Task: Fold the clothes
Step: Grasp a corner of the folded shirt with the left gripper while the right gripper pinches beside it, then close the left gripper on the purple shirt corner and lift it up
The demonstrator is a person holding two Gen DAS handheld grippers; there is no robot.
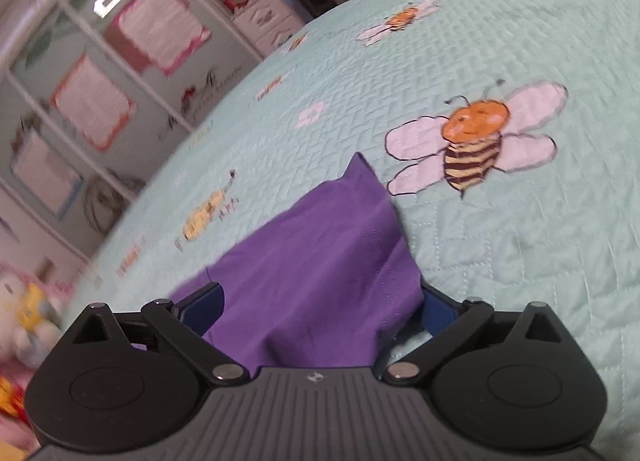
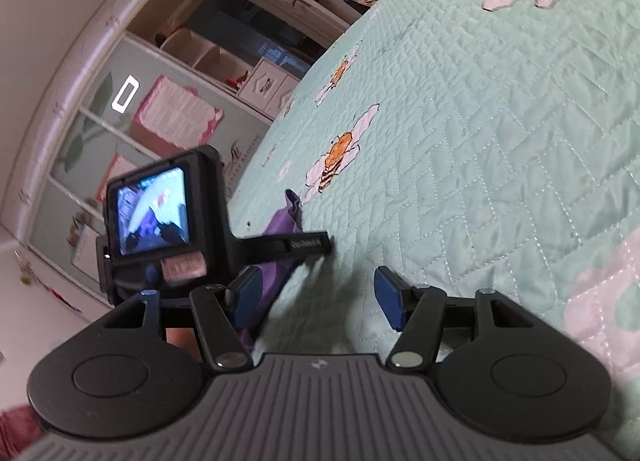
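Your left gripper (image 1: 320,313) has smooth purple cloth (image 1: 320,261) bunched between its wide-set blue pads, lying on the quilted mint bedspread (image 1: 500,261) (bee-printed); whether it pinches is unclear. Your right gripper (image 2: 318,299) gapes empty, cloth (image 2: 280,229) left.

matt purple cloth garment (image 1: 320,261), quilted stitched mint bedspread (image 1: 520,261), ribbed matt black plastic left gripper (image 1: 320,309)
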